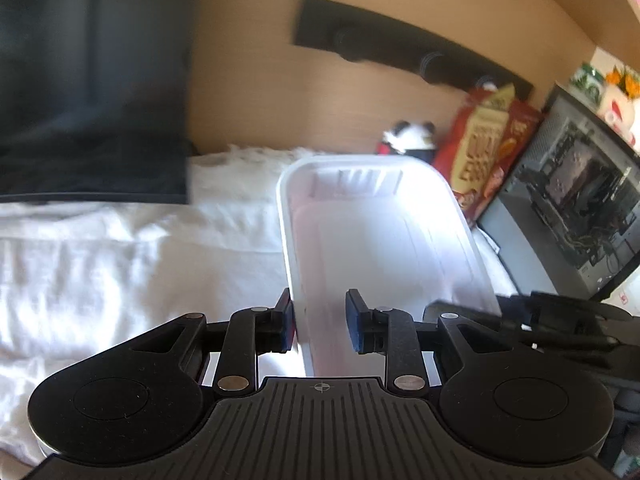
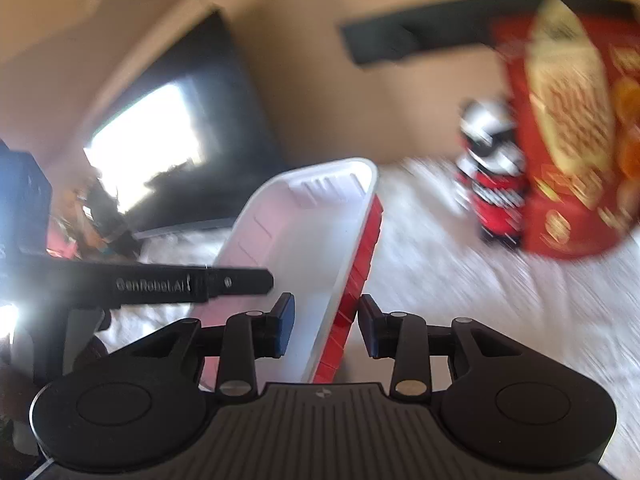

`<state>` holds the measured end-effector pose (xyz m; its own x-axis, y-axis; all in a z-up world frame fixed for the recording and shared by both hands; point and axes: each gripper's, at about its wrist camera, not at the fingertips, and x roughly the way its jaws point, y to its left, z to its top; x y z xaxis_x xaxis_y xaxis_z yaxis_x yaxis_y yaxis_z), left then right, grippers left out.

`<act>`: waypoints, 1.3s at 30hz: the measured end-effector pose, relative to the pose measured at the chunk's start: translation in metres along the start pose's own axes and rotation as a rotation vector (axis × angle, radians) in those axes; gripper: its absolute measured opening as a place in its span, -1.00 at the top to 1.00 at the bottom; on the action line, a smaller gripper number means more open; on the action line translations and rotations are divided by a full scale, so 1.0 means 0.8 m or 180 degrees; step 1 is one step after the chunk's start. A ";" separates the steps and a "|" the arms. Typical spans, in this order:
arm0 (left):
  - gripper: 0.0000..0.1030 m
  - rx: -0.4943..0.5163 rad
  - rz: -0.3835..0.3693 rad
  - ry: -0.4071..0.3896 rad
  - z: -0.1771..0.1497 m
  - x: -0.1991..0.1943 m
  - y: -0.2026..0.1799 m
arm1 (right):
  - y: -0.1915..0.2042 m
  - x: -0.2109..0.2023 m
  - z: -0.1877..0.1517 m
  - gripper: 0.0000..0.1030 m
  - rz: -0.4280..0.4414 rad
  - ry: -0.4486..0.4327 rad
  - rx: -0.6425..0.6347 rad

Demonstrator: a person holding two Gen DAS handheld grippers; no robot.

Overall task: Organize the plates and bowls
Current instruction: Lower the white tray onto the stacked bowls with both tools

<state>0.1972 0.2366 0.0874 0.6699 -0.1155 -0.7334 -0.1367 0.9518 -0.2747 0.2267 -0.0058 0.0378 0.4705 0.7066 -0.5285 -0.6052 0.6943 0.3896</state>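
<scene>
I am looking through both wrist cameras at a white tray [image 1: 380,232], a long rectangular dish with ribbed end walls, white inside and red on its outer side (the red only shows from the right camera). It is sitting tilted above a rumpled white cloth [image 1: 100,260], with each of its long walls running back between one pair of tongs. The left gripper [image 1: 320,320] is straddling the tray's left wall: its outer pad is lying against the outside of that wall, while its inner pad is standing inside the tray with a visible gap to the wall, so I am reading these tongs as loose rather than clamped. The right gripper [image 2: 326,320] is closing on the opposite wall, with the white rim and the red side both caught between its blue pads, and I am taking that as a firm grip on the tray. Beyond the tray's far end, a small panda toy [image 1: 408,138] and a red snack box [image 1: 488,152] are standing against a tan wall. A dark screen [image 1: 92,80] is filling the left of the left camera's view, and a glass-sided computer case [image 1: 580,208] is standing at its right. The right camera's picture is smearing badly.
</scene>
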 end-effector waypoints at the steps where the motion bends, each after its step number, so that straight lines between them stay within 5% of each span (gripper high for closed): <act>1: 0.45 -0.0022 0.0016 0.0003 -0.001 -0.005 0.015 | 0.016 0.003 0.005 0.31 0.0039 -0.0051 -0.0029; 9: 0.44 -0.0463 0.0037 0.0363 -0.052 0.027 0.105 | 0.103 0.064 -0.024 0.30 0.0017 0.0212 -0.0270; 20: 0.51 -0.0649 -0.0090 0.0586 -0.092 0.078 0.136 | 0.085 0.133 -0.078 0.30 -0.0187 0.0855 -0.0036; 39: 0.56 -0.0718 -0.0290 0.0547 -0.069 0.085 0.131 | 0.065 0.150 -0.083 0.30 -0.0409 0.0939 0.0020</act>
<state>0.1879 0.3131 -0.0255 0.5562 -0.2623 -0.7886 -0.2531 0.8503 -0.4614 0.2089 0.1057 -0.0555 0.3357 0.5438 -0.7692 -0.5485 0.7767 0.3097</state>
